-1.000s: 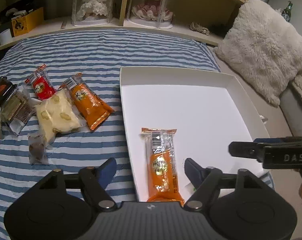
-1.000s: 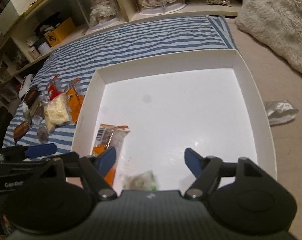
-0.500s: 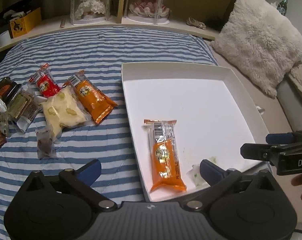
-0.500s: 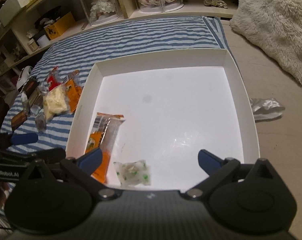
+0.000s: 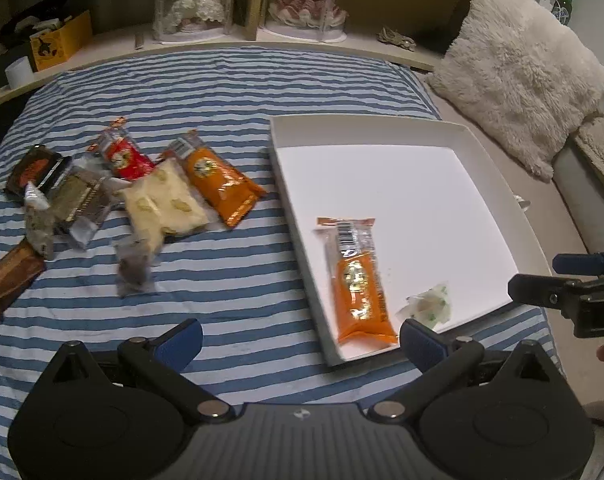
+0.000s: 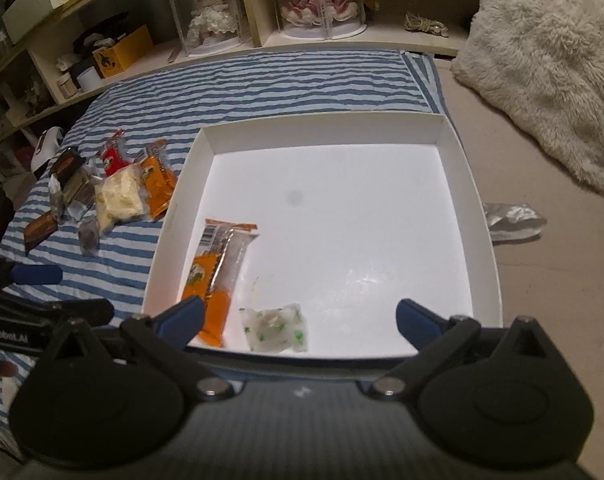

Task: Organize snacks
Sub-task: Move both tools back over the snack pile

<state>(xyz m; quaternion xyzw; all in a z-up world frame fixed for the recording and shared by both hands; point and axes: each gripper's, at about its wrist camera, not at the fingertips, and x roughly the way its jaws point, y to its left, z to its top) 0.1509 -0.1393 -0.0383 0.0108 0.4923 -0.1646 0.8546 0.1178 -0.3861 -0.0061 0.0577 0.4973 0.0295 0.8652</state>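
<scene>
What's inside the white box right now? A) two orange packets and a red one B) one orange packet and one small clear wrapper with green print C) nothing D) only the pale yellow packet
B: the orange packet and the small clear wrapper with green print lie side by side in the white box, near its front edge; the other snacks are still on the striped cloth.

Blue-and-white striped sheet [image 5: 229, 80] fills most of the frame. White tray [image 5: 498, 184] on the right holds an orange packet [image 5: 362, 300] and a clear one with green specks [image 6: 275, 326]. Left pile: red [image 5: 123, 156], orange [image 5: 217, 178], pale yellow [image 5: 163, 204], brown [image 5: 11, 276] wrappers. Cream fluffy pillow [image 5: 522, 72] upper right.
</scene>
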